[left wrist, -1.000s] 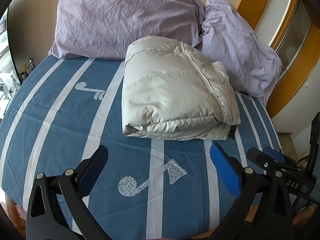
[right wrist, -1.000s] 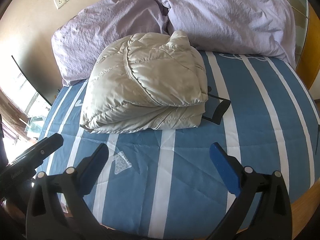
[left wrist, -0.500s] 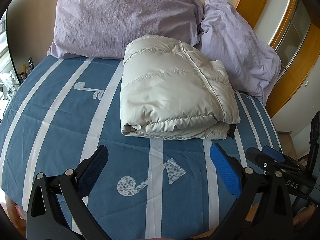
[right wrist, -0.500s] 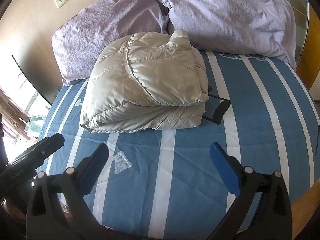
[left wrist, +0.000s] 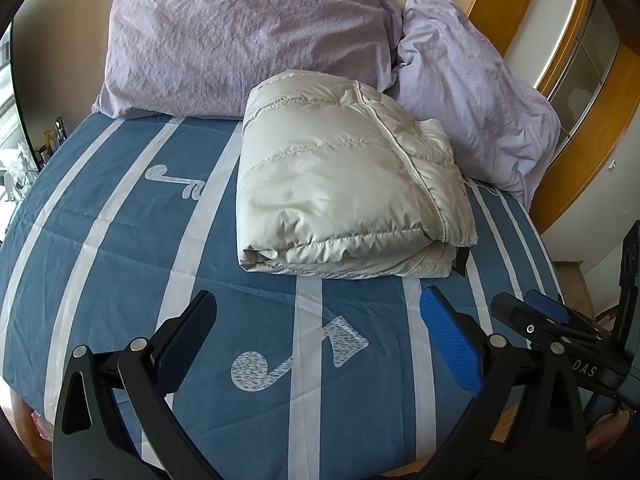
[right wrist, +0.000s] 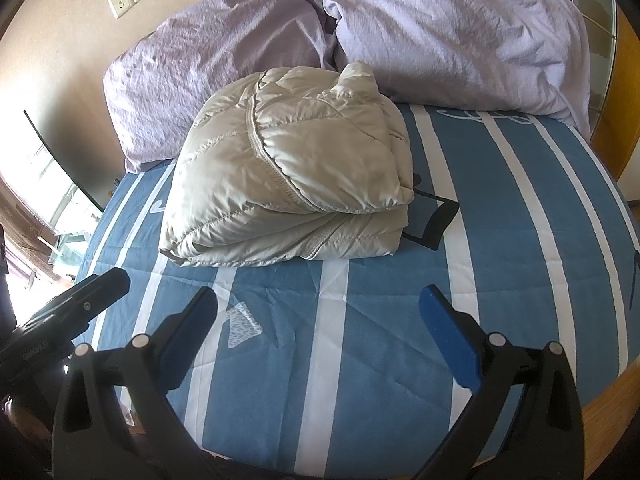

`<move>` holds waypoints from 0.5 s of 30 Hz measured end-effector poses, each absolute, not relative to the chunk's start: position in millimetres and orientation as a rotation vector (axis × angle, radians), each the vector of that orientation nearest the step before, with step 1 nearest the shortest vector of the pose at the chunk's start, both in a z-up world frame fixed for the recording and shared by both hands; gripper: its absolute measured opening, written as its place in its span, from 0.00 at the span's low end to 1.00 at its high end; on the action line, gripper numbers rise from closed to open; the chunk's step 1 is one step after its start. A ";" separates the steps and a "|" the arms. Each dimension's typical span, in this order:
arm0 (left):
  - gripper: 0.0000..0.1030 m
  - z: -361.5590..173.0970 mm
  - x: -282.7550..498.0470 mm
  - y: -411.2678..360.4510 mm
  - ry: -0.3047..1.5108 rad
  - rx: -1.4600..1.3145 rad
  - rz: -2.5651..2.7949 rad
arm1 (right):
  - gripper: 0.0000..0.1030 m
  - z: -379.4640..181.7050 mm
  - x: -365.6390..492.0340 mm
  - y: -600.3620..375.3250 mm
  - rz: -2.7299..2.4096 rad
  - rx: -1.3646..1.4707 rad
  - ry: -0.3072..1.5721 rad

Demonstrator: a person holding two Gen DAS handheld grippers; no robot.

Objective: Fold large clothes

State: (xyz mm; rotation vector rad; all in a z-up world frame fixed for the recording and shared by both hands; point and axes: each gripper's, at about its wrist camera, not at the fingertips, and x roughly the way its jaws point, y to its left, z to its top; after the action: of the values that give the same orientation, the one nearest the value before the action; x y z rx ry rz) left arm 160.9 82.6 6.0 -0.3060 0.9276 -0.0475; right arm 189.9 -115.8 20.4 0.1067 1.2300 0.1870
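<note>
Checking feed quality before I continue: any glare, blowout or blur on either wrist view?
Left wrist view: jacket sharp, evenly lit; fisheye bends the bed stripes. Right wrist view: window at left blown out, sheen on the jacket, no blur.

A home bedroom is shown by a bed (left wrist: 120, 240) spread with a blue, white-striped cover, two lilac pillows (left wrist: 248, 36) propped against a beige wall (right wrist: 72, 40), and a wall socket (right wrist: 120, 2).

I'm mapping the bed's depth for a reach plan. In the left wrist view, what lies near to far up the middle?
left gripper → striped blue bedspread → folded puffer jacket → lilac pillow
</note>
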 end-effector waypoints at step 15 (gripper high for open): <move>0.99 4.7 161.5 78.9 0.933 -0.303 -0.051 | 0.98 19.7 190.2 -116.0 0.186 0.107 1.230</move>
State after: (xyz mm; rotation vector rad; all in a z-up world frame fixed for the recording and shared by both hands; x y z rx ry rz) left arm 161.5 78.9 4.7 -0.3028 0.9332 -0.0514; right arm 190.2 -116.0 19.7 0.1075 1.2298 0.1864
